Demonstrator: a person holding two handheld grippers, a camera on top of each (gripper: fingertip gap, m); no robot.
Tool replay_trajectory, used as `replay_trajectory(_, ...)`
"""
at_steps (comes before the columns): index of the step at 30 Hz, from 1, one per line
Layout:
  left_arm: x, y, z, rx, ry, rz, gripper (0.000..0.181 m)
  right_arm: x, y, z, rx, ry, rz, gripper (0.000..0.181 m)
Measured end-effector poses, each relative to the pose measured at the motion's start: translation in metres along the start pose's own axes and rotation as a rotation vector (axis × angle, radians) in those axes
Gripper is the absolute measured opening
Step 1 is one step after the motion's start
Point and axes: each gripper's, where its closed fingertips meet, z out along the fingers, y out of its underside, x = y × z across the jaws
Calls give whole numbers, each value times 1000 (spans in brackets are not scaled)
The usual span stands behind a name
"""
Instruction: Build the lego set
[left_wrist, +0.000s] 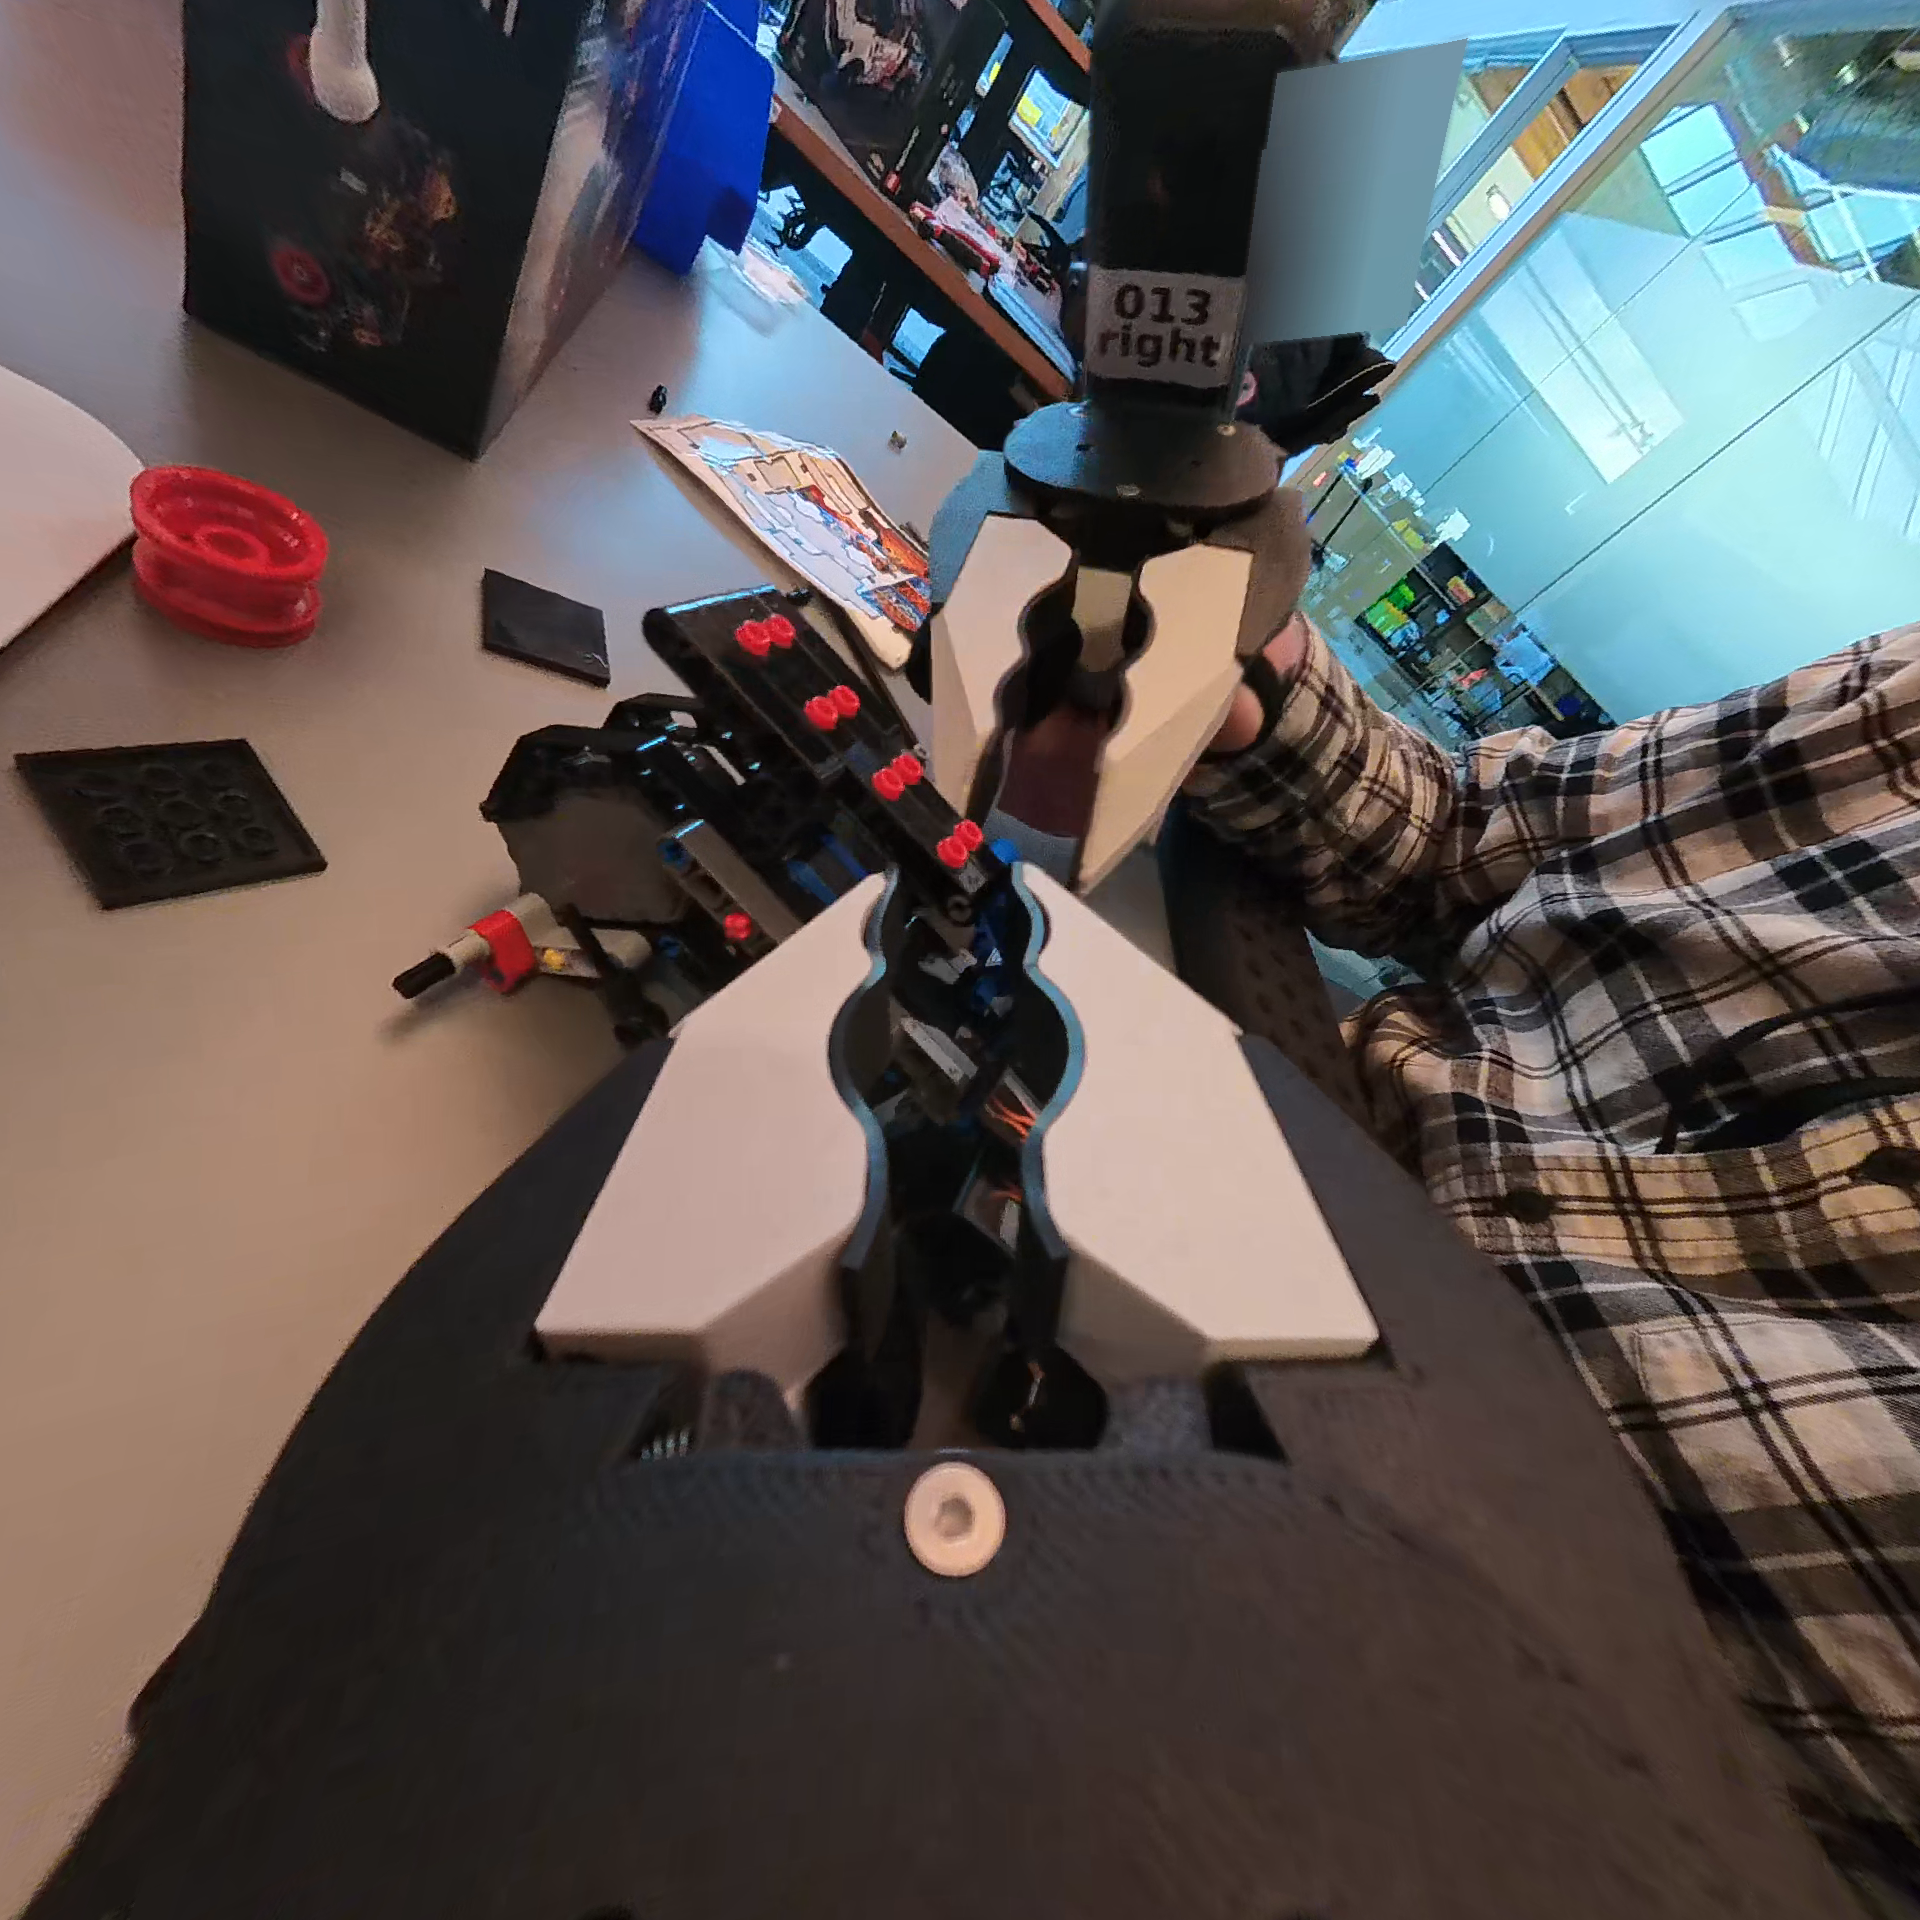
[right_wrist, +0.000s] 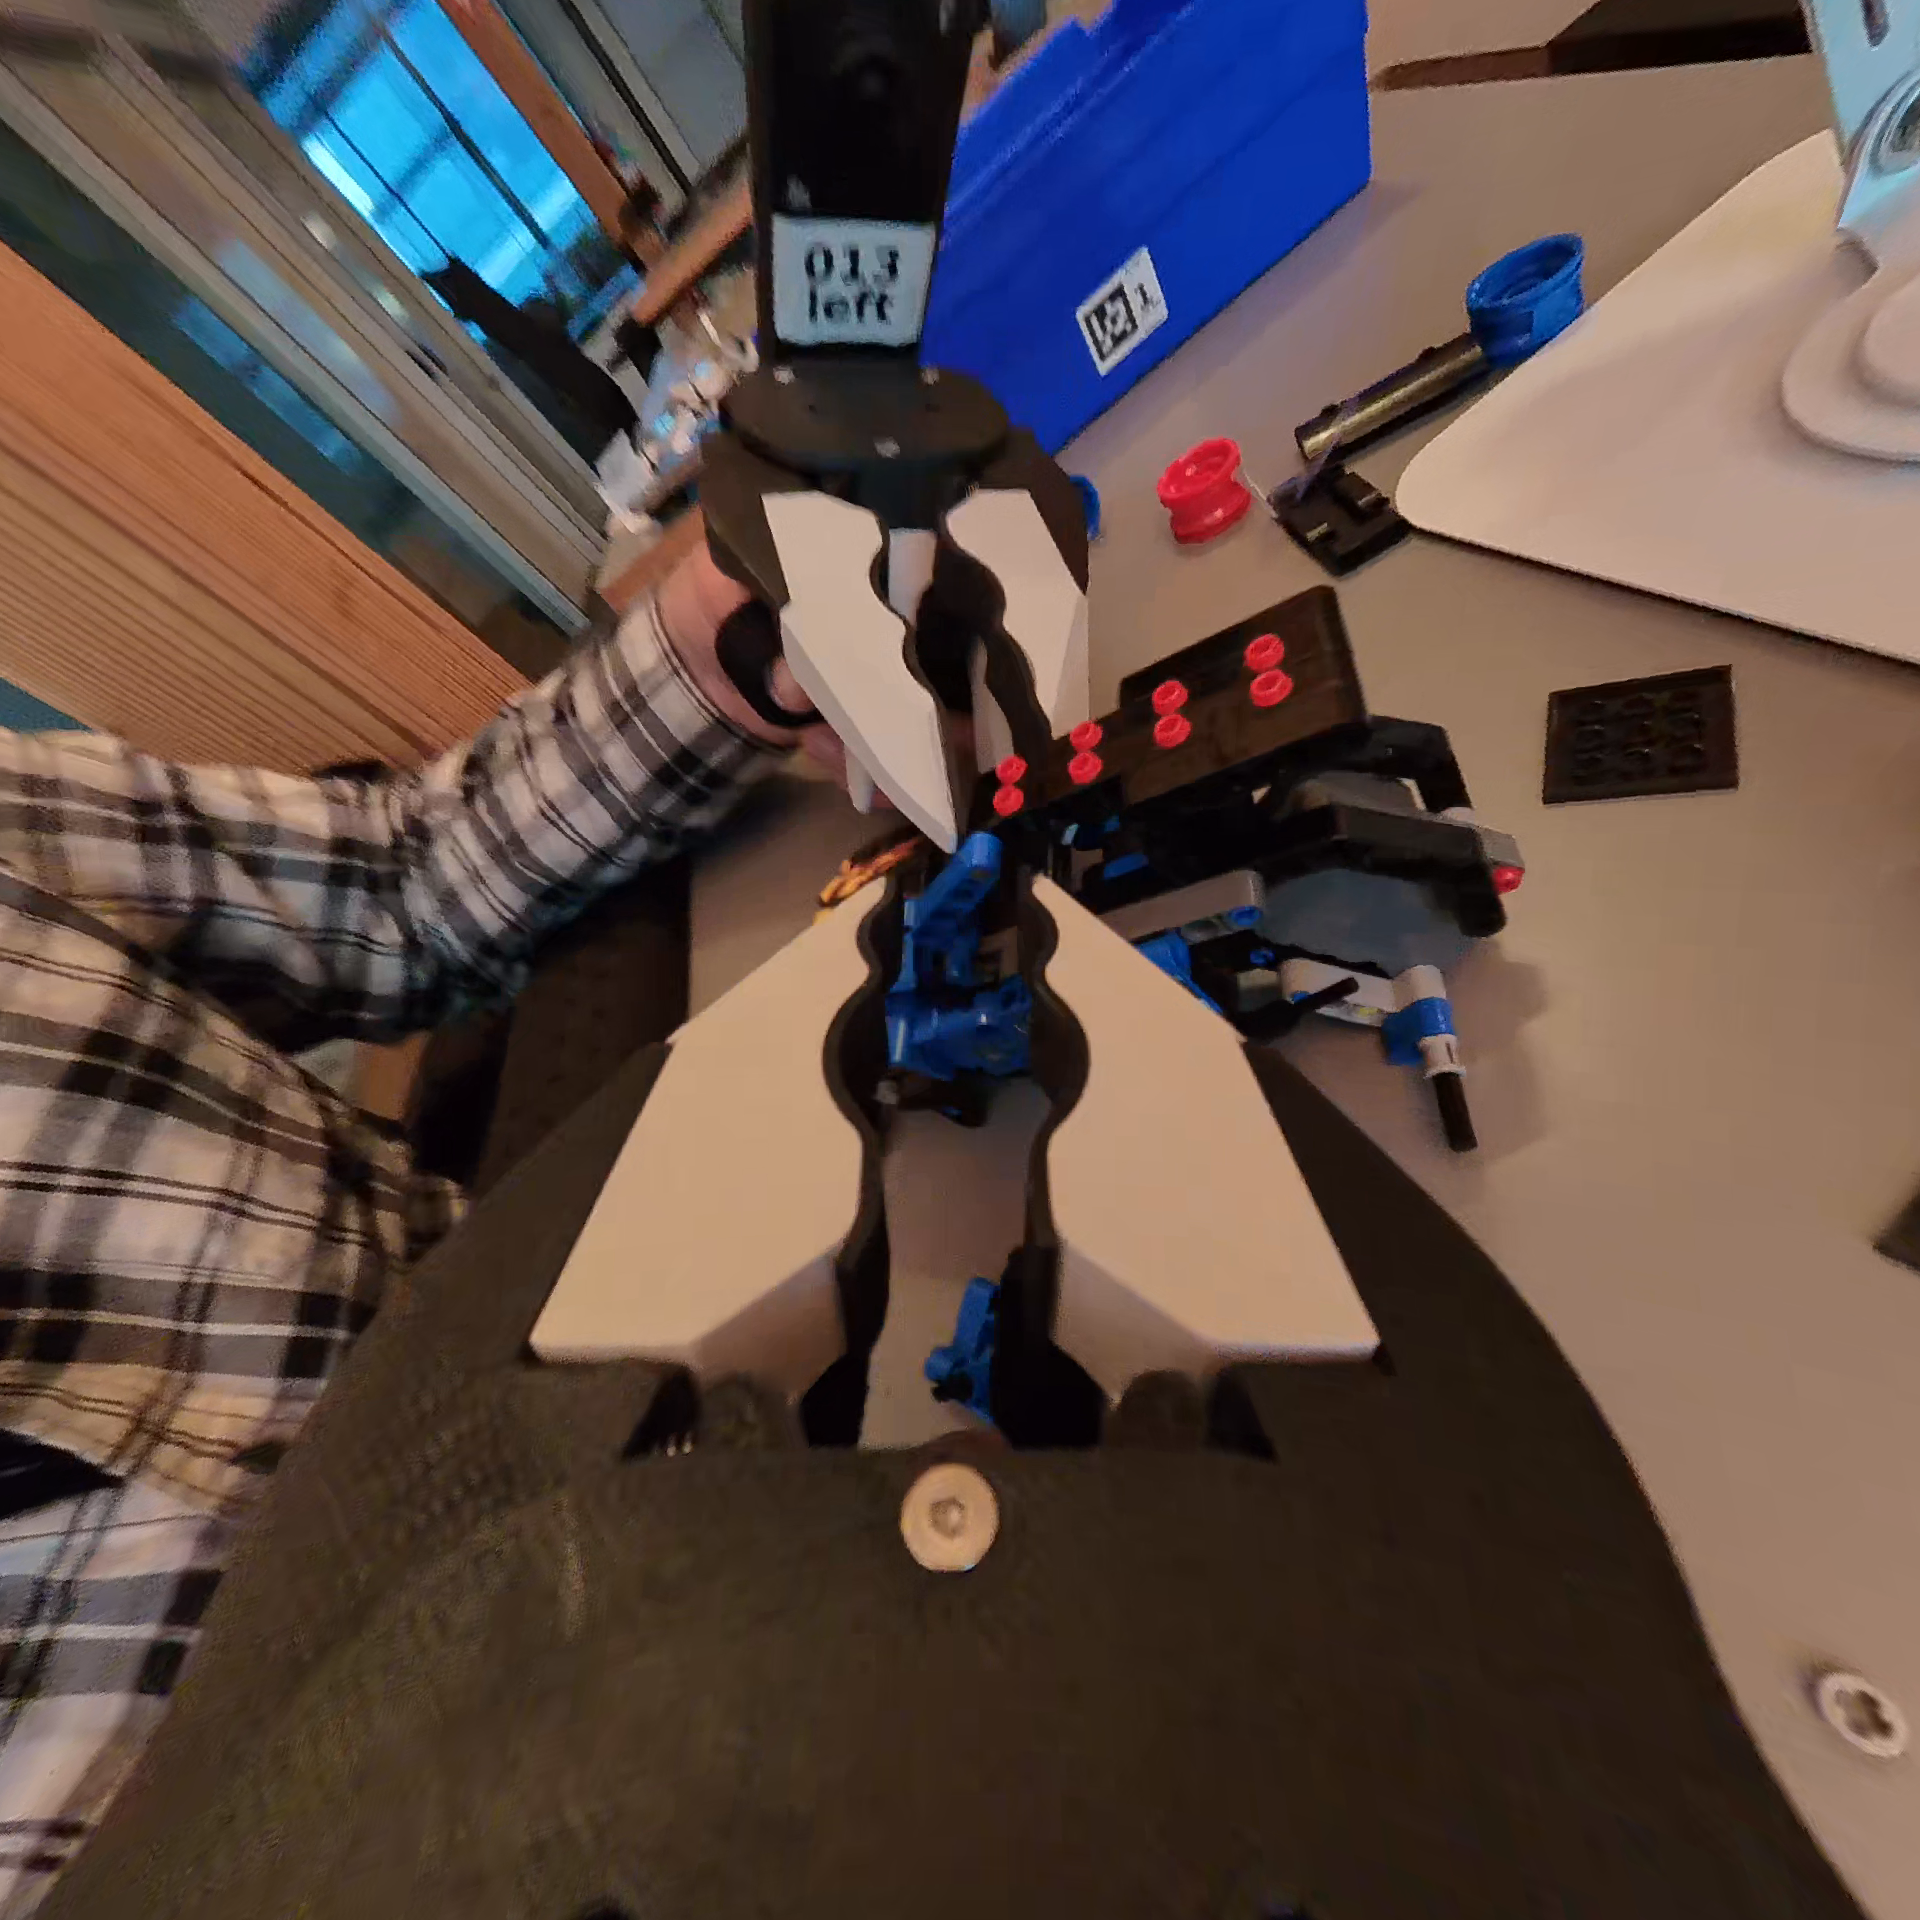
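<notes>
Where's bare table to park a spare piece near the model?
Free: the grey table on the near side of the model, below the black square plate. Also a bare strip between the red wheel and the dark box. Crowded: around the model, where both claws meet, and by the booklet.

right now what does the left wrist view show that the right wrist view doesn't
Only the left wrist view shows the dark printed box, the instruction sheet and a smooth black tile.

Only the right wrist view shows the blue cap, the dark metal tube beside it and the white pad.

Both show the black lego model with paired red pins, the red wheel, the studded black plate, the blue bin, the plaid sleeve, and both grippers closed on the model's near end.
</notes>
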Motion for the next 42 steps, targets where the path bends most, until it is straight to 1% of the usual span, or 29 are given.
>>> replay_trajectory(3, 0, 0, 1, 3, 8, -8, 16, 6, 0, 0, 10, 9, 58, 17)
replay_trajectory(5, 1, 0, 2, 5, 13, -13, 16, 1, -1, 4, 22, -36, 99, 16)
replay_trajectory(9, -1, -2, 0, 23, 17, -28, 16, 3, -3, 7, 40, -39, 132, 8)
replay_trajectory(12, 0, -4, 1, 40, 21, -24, 14, 4, -4, 6, 53, -43, 147, 7)
replay_trajectory(18, 10, -9, 1, 79, 59, 9, 10, -2, -8, -1, 84, -52, 96, 7)
replay_trajectory(24, 20, -11, 5, 78, 75, 55, 9, -10, -8, -8, 81, -95, 46, 6)
replay_trajectory(27, 24, -9, 5, 74, 110, 27, 9, -13, -6, -9, 65, -100, 25, 5)
replay_trajectory(31, 28, -14, 7, 94, 110, 20, 16, -17, -6, -10, 45, -86, -5, 6)
replay_trajectory(32, 29, -14, 7, 94, 103, 21, 12, -18, -6, -11, 39, -83, -19, 6)
replay_trajectory(35, 31, -15, 7, 97, 117, 19, 10, -21, -6, -11, 35, -75, -37, 6)
replay_trajectory(37, 33, -17, 6, 118, 122, 27, 9, -21, -8, -12, 46, -53, -56, 6)
replay_trajectory(42, 39, -21, 6, 153, 116, 62, 8, -25, -13, -16, 94, -73, -51, 5)
